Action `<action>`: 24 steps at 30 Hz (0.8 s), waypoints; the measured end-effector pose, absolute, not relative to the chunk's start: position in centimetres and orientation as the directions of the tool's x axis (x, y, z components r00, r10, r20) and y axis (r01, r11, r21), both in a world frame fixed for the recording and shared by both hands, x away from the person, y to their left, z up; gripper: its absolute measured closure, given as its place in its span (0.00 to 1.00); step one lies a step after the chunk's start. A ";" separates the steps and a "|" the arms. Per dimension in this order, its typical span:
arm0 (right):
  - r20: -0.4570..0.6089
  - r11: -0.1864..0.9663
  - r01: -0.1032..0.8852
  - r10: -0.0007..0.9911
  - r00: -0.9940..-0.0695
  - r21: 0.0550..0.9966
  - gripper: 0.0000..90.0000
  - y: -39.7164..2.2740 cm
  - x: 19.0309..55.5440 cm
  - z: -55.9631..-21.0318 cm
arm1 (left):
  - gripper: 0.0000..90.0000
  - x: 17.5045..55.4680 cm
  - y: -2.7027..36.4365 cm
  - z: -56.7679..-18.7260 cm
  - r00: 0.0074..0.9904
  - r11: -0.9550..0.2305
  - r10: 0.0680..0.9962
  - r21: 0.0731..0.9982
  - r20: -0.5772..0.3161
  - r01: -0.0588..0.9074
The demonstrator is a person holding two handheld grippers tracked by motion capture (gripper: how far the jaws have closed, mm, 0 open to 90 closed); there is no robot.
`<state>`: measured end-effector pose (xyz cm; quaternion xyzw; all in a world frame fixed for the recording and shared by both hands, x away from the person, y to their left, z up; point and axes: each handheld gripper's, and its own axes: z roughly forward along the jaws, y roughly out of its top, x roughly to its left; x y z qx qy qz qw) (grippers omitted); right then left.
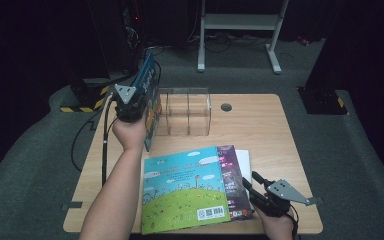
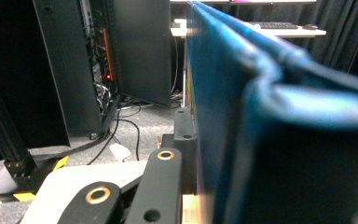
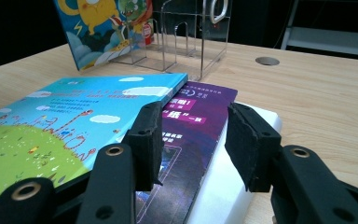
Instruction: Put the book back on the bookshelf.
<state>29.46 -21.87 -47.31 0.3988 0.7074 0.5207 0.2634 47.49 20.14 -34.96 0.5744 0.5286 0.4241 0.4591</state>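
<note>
Each bare forearm ends in a hand around a black two-jaw tool. The left gripper [image 1: 139, 95], upper left of the high view, carries a grey triangular plate and a trailing black cable. The right gripper [image 3: 193, 140], lower right there, has brass-ringed pivots and black foam pads [image 3: 251, 144].

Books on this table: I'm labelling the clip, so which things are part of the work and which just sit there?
In the work:
- blue book, upright, clamped in the left claw
- clear divider rack
- green-cover book, purple book, white book, stacked before the right claw

Lying about:
- metal stand
- dark cabinet
</note>
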 end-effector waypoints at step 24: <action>0.035 0.150 0.289 0.835 -0.548 0.946 0.61 -21.7 29.4 -47.4 | 0.90 47.5 20.9 -35.8 0.051 0.021 0.998 0.979 -0.032 0.203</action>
